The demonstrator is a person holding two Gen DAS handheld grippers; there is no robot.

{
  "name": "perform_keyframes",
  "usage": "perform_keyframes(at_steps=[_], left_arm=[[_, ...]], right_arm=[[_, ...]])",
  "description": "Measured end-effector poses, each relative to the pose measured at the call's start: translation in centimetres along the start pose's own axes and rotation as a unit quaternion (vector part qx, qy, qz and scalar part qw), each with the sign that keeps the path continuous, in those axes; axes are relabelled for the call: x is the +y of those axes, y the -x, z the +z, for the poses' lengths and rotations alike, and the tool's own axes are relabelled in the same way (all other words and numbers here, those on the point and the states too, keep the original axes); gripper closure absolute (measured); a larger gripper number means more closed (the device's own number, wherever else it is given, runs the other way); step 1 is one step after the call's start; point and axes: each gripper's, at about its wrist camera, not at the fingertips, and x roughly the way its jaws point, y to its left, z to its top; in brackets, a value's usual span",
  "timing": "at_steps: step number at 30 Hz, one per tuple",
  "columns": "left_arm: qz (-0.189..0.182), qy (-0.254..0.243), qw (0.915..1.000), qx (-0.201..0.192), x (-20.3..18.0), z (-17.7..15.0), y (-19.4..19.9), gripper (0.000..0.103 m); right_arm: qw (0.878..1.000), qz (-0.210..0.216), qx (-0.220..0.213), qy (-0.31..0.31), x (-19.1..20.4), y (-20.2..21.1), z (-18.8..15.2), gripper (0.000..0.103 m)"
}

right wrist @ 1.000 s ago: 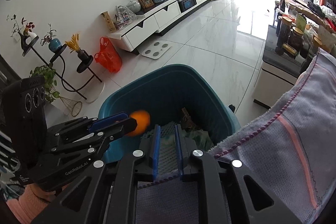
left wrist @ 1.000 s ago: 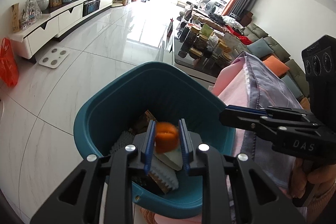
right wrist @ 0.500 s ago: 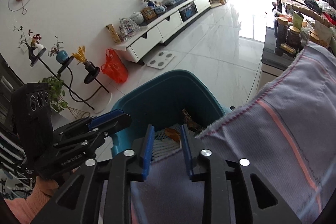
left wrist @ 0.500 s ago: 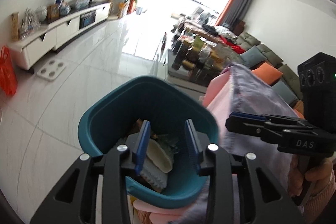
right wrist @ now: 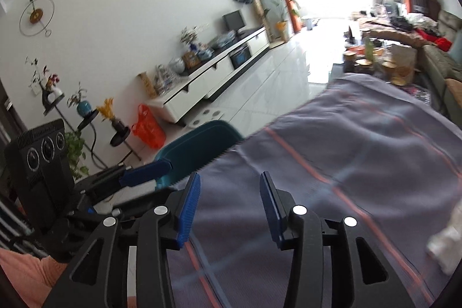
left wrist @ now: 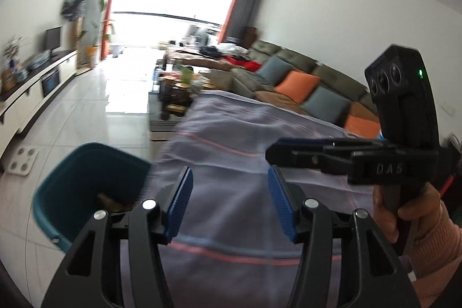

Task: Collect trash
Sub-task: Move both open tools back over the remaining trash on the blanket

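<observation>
Since the earlier frames, both grippers have been swung away from the teal bin [left wrist: 86, 186] and over the striped cloth [left wrist: 245, 163], and the orange piece formerly held between the left fingers is no longer seen there. The left gripper [left wrist: 228, 204] is held with its blue-padded fingers [left wrist: 180, 202] spread wide apart, and nothing is gripped between them; only the grey-violet cloth with its orange-pink stripes is seen in the gap. The right gripper [right wrist: 228, 210] is likewise held wide open and empty above the same cloth, which covers the worktop. In the left wrist view the right gripper is seen from the side at the right, gripped by a hand [left wrist: 404, 210] in a pink sleeve. The bin is found on the floor at the left, just beside the cloth's edge, with some brownish trash [left wrist: 111, 199] dimly visible inside; the rest of its contents cannot be made out because of blur. In the right wrist view the bin's rim is partly hidden behind the left gripper. A pale crumpled object [right wrist: 446, 241] is seen on the cloth at the near right, too blurred to identify.
</observation>
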Motion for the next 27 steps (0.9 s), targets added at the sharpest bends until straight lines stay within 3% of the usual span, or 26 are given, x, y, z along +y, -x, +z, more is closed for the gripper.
perform_keyframes(at_steps=[4, 6, 10, 18, 27], left_arm=[[-0.019, -0.015, 0.9996, 0.012, -3.2, -0.4, -1.2, 0.047], [-0.025, -0.02, 0.9994, 0.014, -4.7, -0.6, -1.6, 0.036], [-0.029, -0.038, 0.9988, 0.013, -6.9, -0.8, -2.2, 0.029], [-0.038, -0.071, 0.9966, 0.018, -10.5, -1.6, -3.3, 0.005], [-0.067, -0.098, 0.9925, 0.032, -13.9, -2.3, -4.5, 0.004]], right_arm=[[0.999, -0.027, -0.022, -0.026, -2.4, 3.5, -1.9, 0.055], [0.998, -0.04, -0.029, -0.034, -3.0, 4.6, -2.7, 0.054], [0.995, -0.063, -0.043, -0.058, -4.9, 6.9, -4.6, 0.051], [0.988, -0.094, -0.06, -0.103, -7.9, 9.8, -7.9, 0.045], [0.979, -0.14, -0.085, -0.119, -9.4, 13.7, -10.2, 0.027]])
